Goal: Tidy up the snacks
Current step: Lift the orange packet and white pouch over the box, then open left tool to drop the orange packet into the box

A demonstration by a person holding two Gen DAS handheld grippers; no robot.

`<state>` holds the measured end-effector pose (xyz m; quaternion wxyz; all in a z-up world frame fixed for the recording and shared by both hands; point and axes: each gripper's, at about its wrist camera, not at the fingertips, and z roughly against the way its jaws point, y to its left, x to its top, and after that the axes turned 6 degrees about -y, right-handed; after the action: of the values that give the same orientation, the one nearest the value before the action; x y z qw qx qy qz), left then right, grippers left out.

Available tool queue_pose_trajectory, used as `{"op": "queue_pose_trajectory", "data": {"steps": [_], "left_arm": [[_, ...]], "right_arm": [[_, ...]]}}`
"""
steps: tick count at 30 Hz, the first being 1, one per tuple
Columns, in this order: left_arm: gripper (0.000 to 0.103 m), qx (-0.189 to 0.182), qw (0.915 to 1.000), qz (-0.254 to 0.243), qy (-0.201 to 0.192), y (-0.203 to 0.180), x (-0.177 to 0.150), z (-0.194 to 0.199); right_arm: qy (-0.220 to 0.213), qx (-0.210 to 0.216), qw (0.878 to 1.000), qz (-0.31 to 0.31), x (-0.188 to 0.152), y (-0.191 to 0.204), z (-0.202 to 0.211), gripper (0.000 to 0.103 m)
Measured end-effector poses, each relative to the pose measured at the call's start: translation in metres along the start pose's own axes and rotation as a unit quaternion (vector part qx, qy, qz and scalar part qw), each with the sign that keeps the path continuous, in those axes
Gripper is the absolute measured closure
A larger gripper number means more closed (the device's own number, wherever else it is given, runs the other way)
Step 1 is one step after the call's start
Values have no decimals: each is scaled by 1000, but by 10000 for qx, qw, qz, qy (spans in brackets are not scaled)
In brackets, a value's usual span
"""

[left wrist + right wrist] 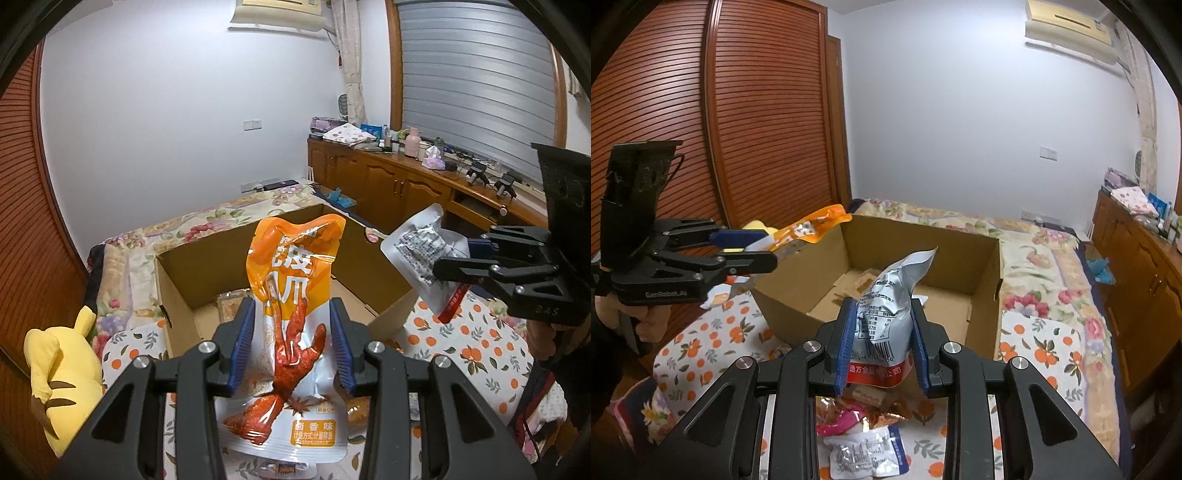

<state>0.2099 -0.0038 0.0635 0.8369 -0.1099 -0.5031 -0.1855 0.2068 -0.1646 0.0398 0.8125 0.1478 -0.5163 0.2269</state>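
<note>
My left gripper [293,321] is shut on an orange-and-white chicken-feet pouch [291,266], which stands upright between the blue pads, in front of an open cardboard box [177,291]. The right wrist view shows that left gripper [753,245] from the side at the left, the orange pouch [809,229] sticking out toward the box's near-left corner. My right gripper [882,314] is shut on a silver pouch [894,288] with a barcode and a red strip, held above the box's [923,240] near wall. In the left wrist view the right gripper [456,258] and silver pouch [417,251] hang at the box's right side.
The box sits on a bed with an orange-print cloth [701,343]. Several loose snack packets [864,446] lie on the cloth below my right gripper. A few packets lie in the box. A yellow plush [62,369] is at the left, a wooden cabinet [388,181] at the right.
</note>
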Motion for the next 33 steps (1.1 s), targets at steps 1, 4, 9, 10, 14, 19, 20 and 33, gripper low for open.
{"op": "queue_pose_trajectory", "data": {"steps": [1,4,9,10,14,19,20,33], "left_arm": [[64,23,10000,49,-5,2,0,-3],[64,114,9998,163,24,8,-3,-13],[64,283,9990,289,162,20,-7,-33],[64,309,9989,302,182,22,-7,-35],[64,403,9983,342,242,27,-8,-44],[63,443,9981,339,263,27,-7,-49],[62,446,9981,335,268,27,-7,-50],[57,593,9966,428,391,35,-12,-72]], "right_arm": [[8,-3,10000,1,1,0,-2,76],[38,-9,10000,-1,1,1,-7,76],[91,-9,10000,-29,-2,0,-16,76],[105,-16,9999,-33,-2,-1,-18,76],[132,-55,9999,-75,0,-4,-25,76],[154,-101,9997,-189,2,-9,-34,76],[164,-115,9996,-189,2,-9,-36,76],[332,-302,9988,-210,-2,-12,-54,76]]}}
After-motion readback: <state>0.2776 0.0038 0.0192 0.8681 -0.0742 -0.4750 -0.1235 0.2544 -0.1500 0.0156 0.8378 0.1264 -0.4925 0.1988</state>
